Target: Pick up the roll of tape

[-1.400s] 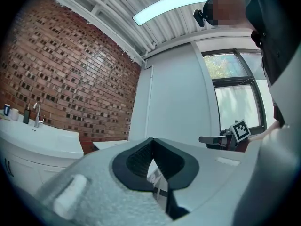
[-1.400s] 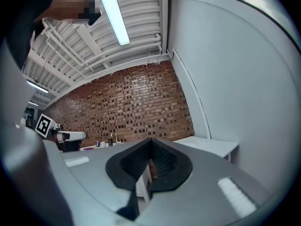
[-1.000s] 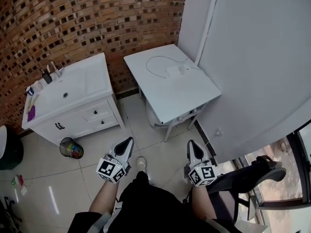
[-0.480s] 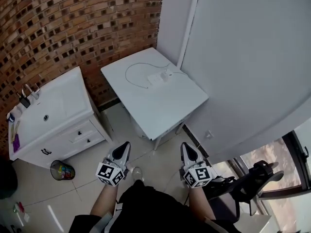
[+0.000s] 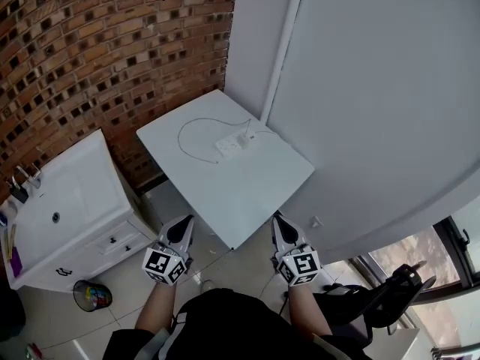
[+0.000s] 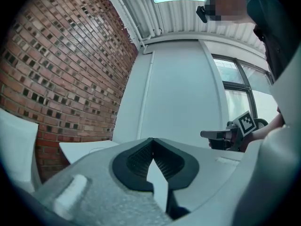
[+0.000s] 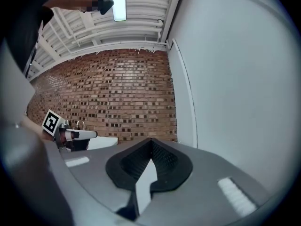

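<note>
At the table (image 5: 247, 186), we hold left gripper (image 5: 184, 224) and right gripper (image 5: 279, 223) closed, empty; no tape shows, so we should search before opening.

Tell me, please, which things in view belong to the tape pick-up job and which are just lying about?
For the job: left tool, shut and empty; right tool, shut and empty. No roll of tape shows in any view.

Lying about: power strip with its cable on the white table; sink cabinet; bin on the floor.
</note>
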Demonstrator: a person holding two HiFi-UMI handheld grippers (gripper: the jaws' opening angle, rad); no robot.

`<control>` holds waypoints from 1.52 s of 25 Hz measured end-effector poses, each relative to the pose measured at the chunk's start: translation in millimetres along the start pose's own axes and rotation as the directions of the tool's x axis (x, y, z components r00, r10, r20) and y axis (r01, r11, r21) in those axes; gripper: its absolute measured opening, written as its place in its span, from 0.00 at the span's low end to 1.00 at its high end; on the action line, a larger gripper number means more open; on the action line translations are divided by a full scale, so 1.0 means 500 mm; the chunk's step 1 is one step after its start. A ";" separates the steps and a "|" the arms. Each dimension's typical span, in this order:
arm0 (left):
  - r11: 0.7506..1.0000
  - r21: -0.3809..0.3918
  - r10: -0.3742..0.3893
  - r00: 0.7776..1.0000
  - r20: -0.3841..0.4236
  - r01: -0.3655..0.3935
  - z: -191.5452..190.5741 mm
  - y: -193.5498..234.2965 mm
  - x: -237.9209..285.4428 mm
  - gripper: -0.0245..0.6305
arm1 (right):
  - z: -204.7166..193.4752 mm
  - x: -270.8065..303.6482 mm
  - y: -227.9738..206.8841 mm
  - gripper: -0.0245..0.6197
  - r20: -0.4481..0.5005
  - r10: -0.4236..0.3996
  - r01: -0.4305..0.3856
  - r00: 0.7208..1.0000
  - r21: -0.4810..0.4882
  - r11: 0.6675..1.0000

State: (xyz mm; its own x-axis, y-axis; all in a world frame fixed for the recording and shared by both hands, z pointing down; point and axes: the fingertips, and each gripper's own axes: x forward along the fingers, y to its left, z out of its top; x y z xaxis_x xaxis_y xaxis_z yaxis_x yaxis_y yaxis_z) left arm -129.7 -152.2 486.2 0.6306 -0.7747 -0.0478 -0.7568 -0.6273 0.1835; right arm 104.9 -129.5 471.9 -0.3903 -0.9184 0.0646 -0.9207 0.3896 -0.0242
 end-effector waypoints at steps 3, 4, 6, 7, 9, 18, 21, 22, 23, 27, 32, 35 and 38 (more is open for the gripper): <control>1.000 0.015 -0.021 1.000 -0.003 0.021 0.009 0.049 0.033 0.04 | -0.004 0.053 -0.001 0.05 -0.001 -0.018 0.018 1.000 0.004 1.000; 0.999 0.019 -0.030 1.000 0.000 0.030 0.015 0.062 0.044 0.04 | -0.002 0.069 -0.001 0.05 0.003 -0.023 0.023 1.000 0.005 1.000; 0.998 0.034 -0.052 0.999 0.009 0.052 0.030 0.080 0.063 0.04 | 0.006 0.095 -0.001 0.05 0.014 -0.036 0.036 0.999 0.011 0.999; 0.997 0.045 -0.063 0.998 0.012 0.062 0.036 0.087 0.070 0.04 | 0.009 0.106 0.000 0.05 0.018 -0.046 0.045 0.999 0.015 0.999; 0.995 0.065 -0.076 0.997 0.007 0.075 0.039 0.103 0.078 0.04 | 0.005 0.125 0.003 0.05 0.010 -0.064 0.063 0.998 0.021 0.998; 0.998 0.037 -0.051 0.999 -0.017 0.052 0.012 0.158 0.097 0.04 | -0.020 0.182 0.003 0.05 -0.033 -0.042 0.043 0.999 0.014 0.999; 0.999 0.041 -0.026 1.000 -0.003 0.026 0.010 0.171 0.107 0.04 | -0.029 0.206 -0.008 0.05 -0.048 -0.024 0.025 0.999 0.021 0.999; 0.999 0.038 -0.013 1.000 0.006 0.013 0.014 0.176 0.112 0.04 | -0.025 0.218 -0.013 0.05 -0.047 -0.015 0.016 0.999 0.022 1.000; 0.999 0.037 -0.003 1.000 0.013 0.002 0.018 0.180 0.118 0.04 | -0.016 0.232 -0.016 0.05 -0.040 -0.004 0.004 0.999 0.017 1.000; 0.999 0.041 0.034 0.999 0.027 -0.035 0.039 0.187 0.151 0.04 | 0.027 0.279 -0.039 0.05 0.000 0.048 -0.048 0.999 -0.005 0.999; 0.994 0.066 0.080 0.995 0.054 -0.083 0.062 0.192 0.207 0.04 | 0.037 0.359 -0.098 0.05 0.005 0.104 -0.104 0.995 0.015 0.994; 0.990 0.064 0.121 0.991 0.058 -0.125 0.063 0.204 0.228 0.04 | 0.038 0.401 -0.114 0.05 0.009 0.141 -0.141 0.990 0.019 0.990; 0.982 0.072 0.168 0.982 0.085 -0.175 0.078 0.215 0.254 0.04 | 0.047 0.434 -0.133 0.05 0.014 0.171 -0.171 0.985 0.013 0.985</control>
State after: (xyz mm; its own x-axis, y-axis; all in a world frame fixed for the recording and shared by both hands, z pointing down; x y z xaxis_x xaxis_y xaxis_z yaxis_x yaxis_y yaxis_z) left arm -137.8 -321.0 461.6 0.4772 -0.8731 -0.0999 -0.8656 -0.4866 0.1183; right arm 81.3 -356.3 464.2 -0.5416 -0.8394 0.0458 -0.8405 0.5397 -0.0482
